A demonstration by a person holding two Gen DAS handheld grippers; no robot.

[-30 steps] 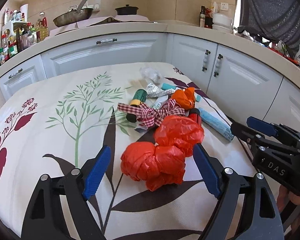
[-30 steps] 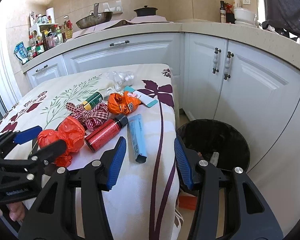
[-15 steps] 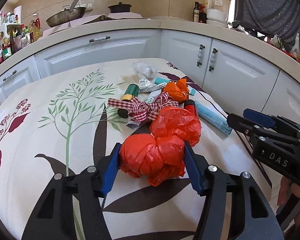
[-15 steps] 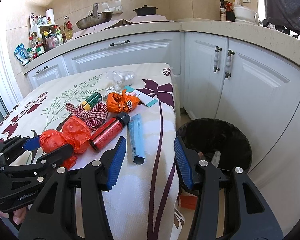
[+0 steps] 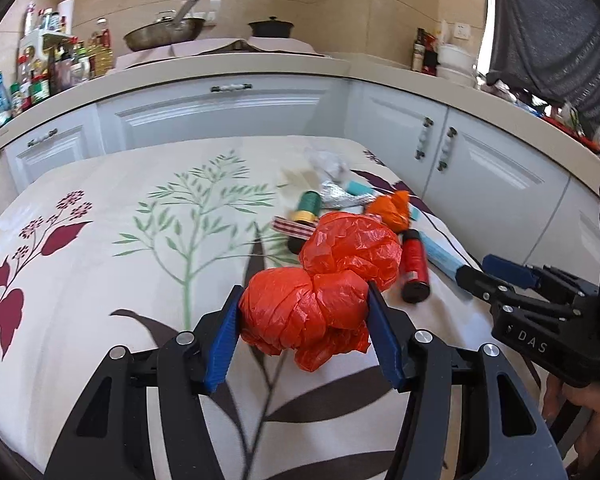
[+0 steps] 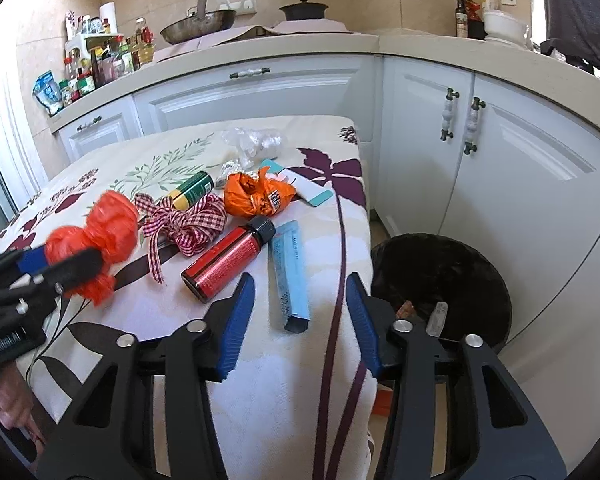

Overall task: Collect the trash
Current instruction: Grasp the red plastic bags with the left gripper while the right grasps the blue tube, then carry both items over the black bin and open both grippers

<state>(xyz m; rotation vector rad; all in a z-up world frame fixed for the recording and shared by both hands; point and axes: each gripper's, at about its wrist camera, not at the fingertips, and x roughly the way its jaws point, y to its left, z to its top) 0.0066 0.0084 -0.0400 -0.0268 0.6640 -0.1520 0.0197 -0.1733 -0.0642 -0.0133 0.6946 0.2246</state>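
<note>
Between the blue fingers [image 5: 224,340] of the left gripper [image 5: 304,336] sits a knotted red plastic bag [image 5: 312,308], both pads pressed into its sides, so the left fingers are clenched on it. Whether the bag has lifted clear of the floral table [image 5: 100,264] cannot be told. It looks light and soft, crinkled film that squashes under pressure and may slide out; the tight knotted waist between its two lobes seems the firmest place to hold.

The right gripper [image 6: 300,320] hangs over the near table edge with nothing between its fingers, and they are closing on air. Just ahead of its fingertips lies a blue carton [image 6: 290,272]; the red bottle [image 6: 228,258] lies ahead, toward the left finger. Both look stiff and easy to pinch across their narrow sides, though the bottle is round and may roll. Beyond them are a checked ribbon bow [image 6: 188,222] and an orange wrapper bundle [image 6: 256,194], limp and light. Beyond the right finger, below the table edge, stands the black bin [image 6: 440,264].
</note>
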